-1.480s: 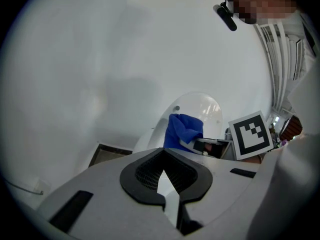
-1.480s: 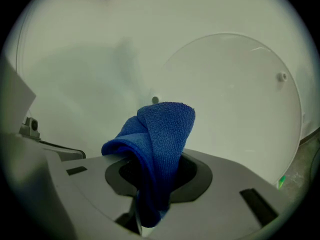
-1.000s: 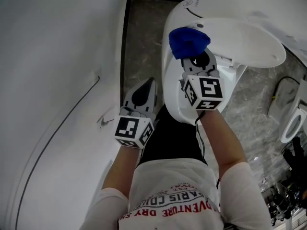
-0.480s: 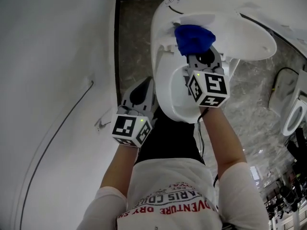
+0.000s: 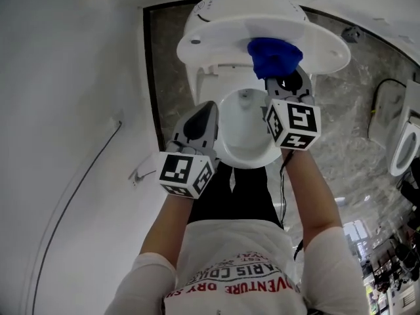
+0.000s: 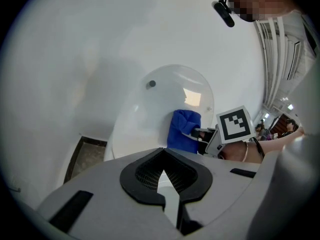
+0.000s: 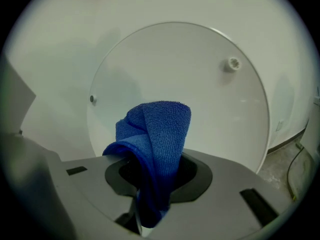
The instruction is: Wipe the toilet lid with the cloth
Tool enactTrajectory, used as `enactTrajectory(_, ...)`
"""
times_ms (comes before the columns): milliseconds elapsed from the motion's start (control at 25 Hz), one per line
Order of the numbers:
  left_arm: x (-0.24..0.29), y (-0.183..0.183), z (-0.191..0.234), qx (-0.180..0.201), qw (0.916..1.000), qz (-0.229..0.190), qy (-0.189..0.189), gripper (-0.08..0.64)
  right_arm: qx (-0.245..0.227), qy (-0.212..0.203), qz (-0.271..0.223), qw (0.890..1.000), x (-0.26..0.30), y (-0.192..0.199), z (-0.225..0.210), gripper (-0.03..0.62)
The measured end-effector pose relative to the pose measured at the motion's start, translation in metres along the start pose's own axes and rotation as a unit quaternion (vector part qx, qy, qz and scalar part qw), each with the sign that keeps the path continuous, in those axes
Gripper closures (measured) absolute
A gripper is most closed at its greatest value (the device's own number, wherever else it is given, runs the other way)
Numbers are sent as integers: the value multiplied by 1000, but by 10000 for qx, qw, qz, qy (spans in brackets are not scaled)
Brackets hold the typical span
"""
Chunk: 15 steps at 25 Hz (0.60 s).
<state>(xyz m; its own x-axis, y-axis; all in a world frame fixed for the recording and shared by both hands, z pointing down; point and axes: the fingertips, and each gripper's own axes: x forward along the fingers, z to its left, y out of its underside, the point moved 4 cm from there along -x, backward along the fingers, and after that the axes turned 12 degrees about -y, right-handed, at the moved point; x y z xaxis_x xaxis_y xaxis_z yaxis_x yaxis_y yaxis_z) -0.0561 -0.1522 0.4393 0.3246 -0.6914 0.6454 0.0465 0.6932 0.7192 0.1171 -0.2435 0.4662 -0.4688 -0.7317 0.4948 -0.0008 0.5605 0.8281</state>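
Right, starting at your left: the white wall [image 5: 65, 110] runs down that side with a thin cable [image 5: 84, 176] trailing across it. A strip of grey stone floor [image 5: 167, 64] shows between the wall and the toilet. Your left gripper [image 5: 207, 109] hangs just beside the rim of the bowl [image 5: 246, 136], apart from it as far as the head view shows, and points up towards the lid. Its own view shows the jaws drawn together with nothing caught in them, so that hand is idle and plays no part in the wiping.

Move across and the toilet lid [image 5: 216, 35] stands raised, its smooth white inner face turned to you. Your right gripper [image 5: 283, 79] is up over the bowl with its jaws clamped on the blue cloth [image 5: 274, 54], which bunches out past the tips in a folded wad. The wad sits against the lid's inner face. It looks to be touching, though I cannot tell how firmly it presses.

So I judge you are at the wiping itself, with the cloth brought to the lid and a stroke to be made. The next move calls for a steady push so that the cloth, not the jaw tips, meets the plastic. After that, sweep across the face and out to the rim. Mind that a raised lid can swing on its hinge if you lean on it; your free left gripper could brace its edge
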Motion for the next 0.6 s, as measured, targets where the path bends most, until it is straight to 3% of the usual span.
enactTrajectory(600,28,0,-81,200,9989,160,394,554,-29,555,28,9984,-70,0,-83,494)
